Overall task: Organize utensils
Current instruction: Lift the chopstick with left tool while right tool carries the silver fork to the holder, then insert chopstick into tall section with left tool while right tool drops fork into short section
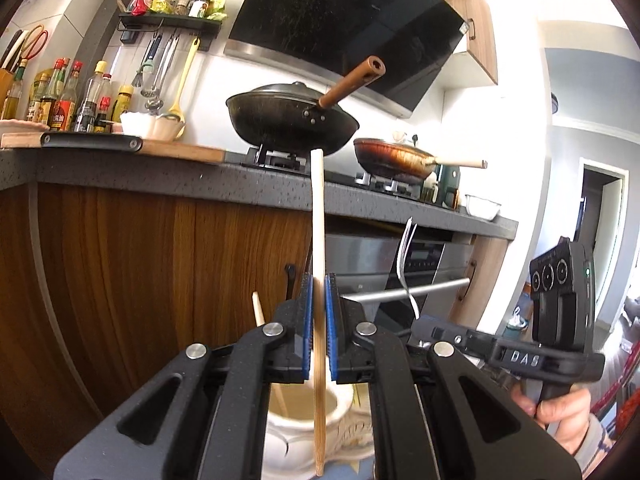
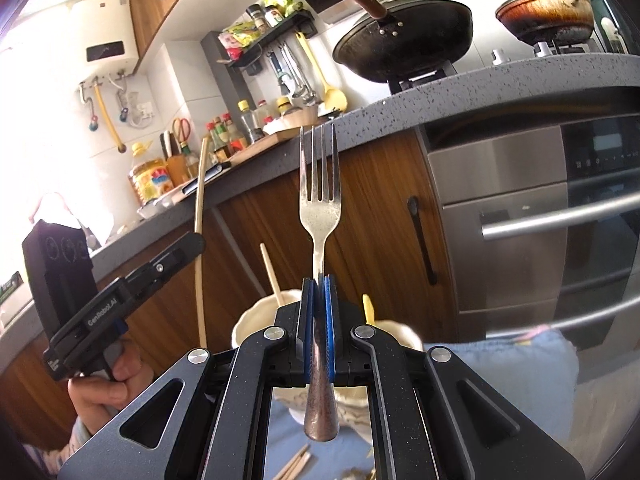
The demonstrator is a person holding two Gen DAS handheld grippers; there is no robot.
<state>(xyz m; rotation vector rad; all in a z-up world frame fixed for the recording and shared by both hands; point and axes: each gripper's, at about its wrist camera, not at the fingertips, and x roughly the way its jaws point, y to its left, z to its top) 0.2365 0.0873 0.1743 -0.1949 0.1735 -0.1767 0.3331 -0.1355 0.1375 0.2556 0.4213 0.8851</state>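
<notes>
My left gripper point(image 1: 319, 286) is shut on a long wooden chopstick point(image 1: 318, 216) and holds it upright above a cream ceramic utensil holder point(image 1: 298, 430). My right gripper point(image 2: 319, 286) is shut on a metal fork point(image 2: 320, 192), tines up, above the holders point(image 2: 256, 316). One more wooden stick point(image 2: 272, 276) stands in the left holder. A yellow utensil tip point(image 2: 369, 309) pokes out of the right holder. The fork also shows in the left wrist view point(image 1: 406, 268). The chopstick also shows in the right wrist view point(image 2: 200, 216).
A blue cloth point(image 2: 520, 364) lies under the holders, with loose chopsticks point(image 2: 298, 462) on it. Behind are a wooden cabinet point(image 1: 120, 260), an oven with bar handle point(image 2: 560, 220), and a grey counter point(image 1: 160, 170) with a black wok point(image 1: 292, 118), a second pan point(image 1: 396, 158) and bottles point(image 1: 68, 96).
</notes>
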